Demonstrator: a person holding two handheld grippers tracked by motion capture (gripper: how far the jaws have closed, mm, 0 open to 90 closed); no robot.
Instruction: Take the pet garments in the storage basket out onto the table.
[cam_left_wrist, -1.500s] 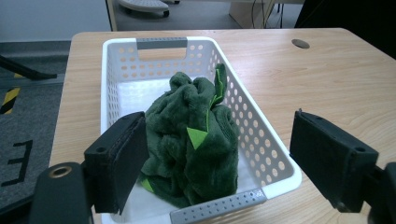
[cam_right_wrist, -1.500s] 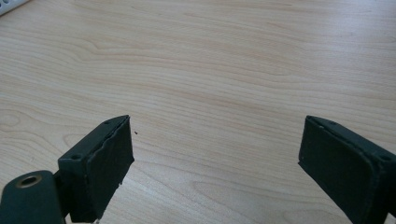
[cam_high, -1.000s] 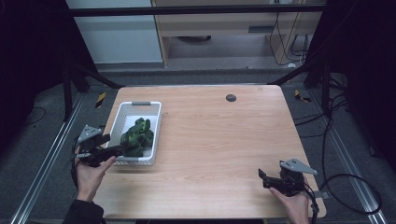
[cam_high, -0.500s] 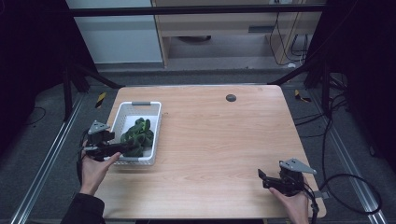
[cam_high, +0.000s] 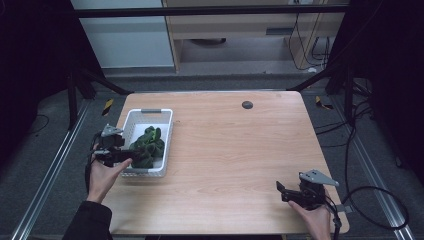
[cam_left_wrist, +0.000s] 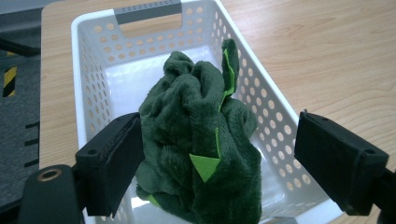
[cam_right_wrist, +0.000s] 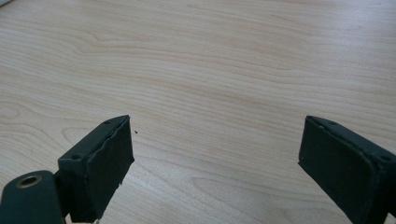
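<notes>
A crumpled dark green plush toy (cam_left_wrist: 201, 135) with light green trim lies in a white perforated basket (cam_left_wrist: 93, 70) on the left of the wooden table. My left gripper (cam_left_wrist: 219, 154) is open over the basket's near end, with the toy between its jaws. The left pad (cam_left_wrist: 114, 165) touches the plush and the right pad (cam_left_wrist: 336, 161) stands clear of it. In the high view the left gripper (cam_high: 125, 156) reaches into the basket (cam_high: 148, 110) from its left side, at the toy (cam_high: 148, 147). My right gripper (cam_high: 280, 190) rests open near the table's front right corner, nothing between its jaws (cam_right_wrist: 215, 149).
A small dark round hole (cam_high: 247, 104) marks the table's far middle. Bare wood (cam_high: 235, 150) stretches between the basket and the right gripper. A cable (cam_high: 370, 200) trails off the table's right edge.
My left gripper has moved forward and to the right, over the basket's side and around the plush toy. The right gripper has stayed put.
</notes>
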